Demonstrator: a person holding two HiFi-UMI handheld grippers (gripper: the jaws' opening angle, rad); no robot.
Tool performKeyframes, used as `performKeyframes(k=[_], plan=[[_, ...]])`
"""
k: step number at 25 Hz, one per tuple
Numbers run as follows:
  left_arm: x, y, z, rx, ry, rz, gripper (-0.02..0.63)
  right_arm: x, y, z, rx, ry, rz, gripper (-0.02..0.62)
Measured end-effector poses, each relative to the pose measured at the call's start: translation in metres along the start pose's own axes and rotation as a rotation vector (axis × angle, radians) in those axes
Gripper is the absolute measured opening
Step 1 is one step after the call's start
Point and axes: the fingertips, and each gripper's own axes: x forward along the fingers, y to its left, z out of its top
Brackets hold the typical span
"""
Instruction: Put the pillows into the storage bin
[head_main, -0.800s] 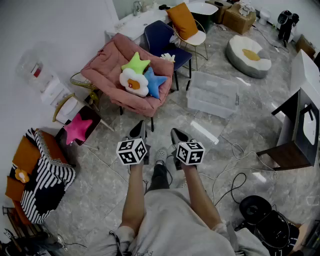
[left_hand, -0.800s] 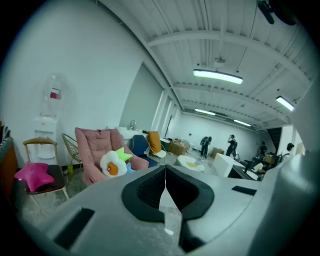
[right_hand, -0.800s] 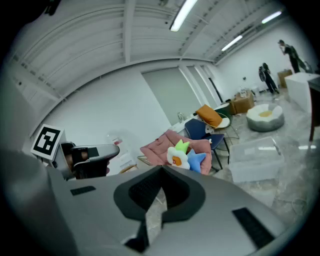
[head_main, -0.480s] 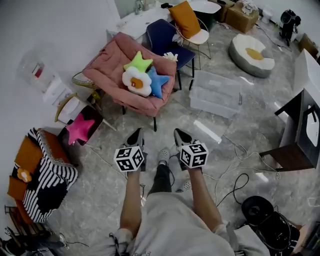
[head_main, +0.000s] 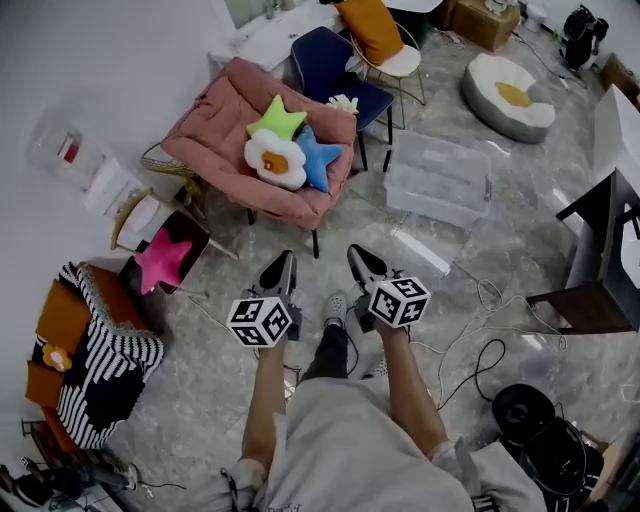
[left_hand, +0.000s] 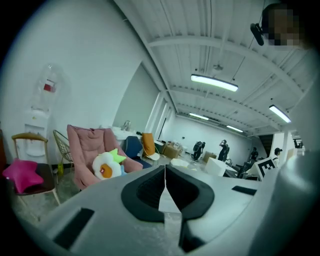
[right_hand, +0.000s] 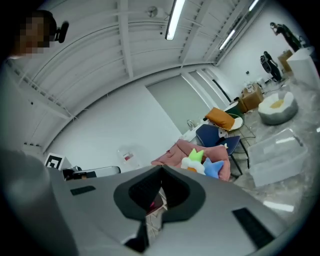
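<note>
Where the pillows (head_main: 275, 160) sit: heaped on the pink chair (head_main: 215, 115)
Storage bin (head_main: 437, 178): on floor, just right of chair
Left gripper (head_main: 285, 264): clenched, empty
Right gripper (head_main: 358, 257): clenched, empty

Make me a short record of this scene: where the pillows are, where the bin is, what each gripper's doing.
on pink armchair: green star pillow, egg pillow, blue star pillow
on small chair at left: pink star pillow
storage bin: clear, on floor right of the pink armchair, no pillow inside
left gripper: shut, empty
right gripper: shut, empty
</note>
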Motion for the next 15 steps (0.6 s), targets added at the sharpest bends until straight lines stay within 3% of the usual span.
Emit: performKeyframes(k=[3,5,7,10,15], plan=[[0.017,0.014,0.010,0.009,0.007,-0.011,0.011,0.020,-0.004,0.002,-0.009,0.012,0.003,-0.002],[0.029,0.023,0.016,-0.022,-0.006,-0.027,0.011,0.033,-0.002,0.002,0.028,0.015,0.060,0.002],[0.043,0.029,0.022,-0.046,-0.014,-0.046,0.011,0.046,-0.002,0.006,0.065,0.025,0.130,0.071],[0.066,0.043,0.028,-0.030,-0.004,-0.073,0.015,0.073,-0.008,0.012,0.036,0.053,0.165,0.134],[0.102,0.091,0.055,-0.026,-0.003,-0.100,0.111,0.126,-0.017,0.027,0.081,0.052,0.195,0.172]])
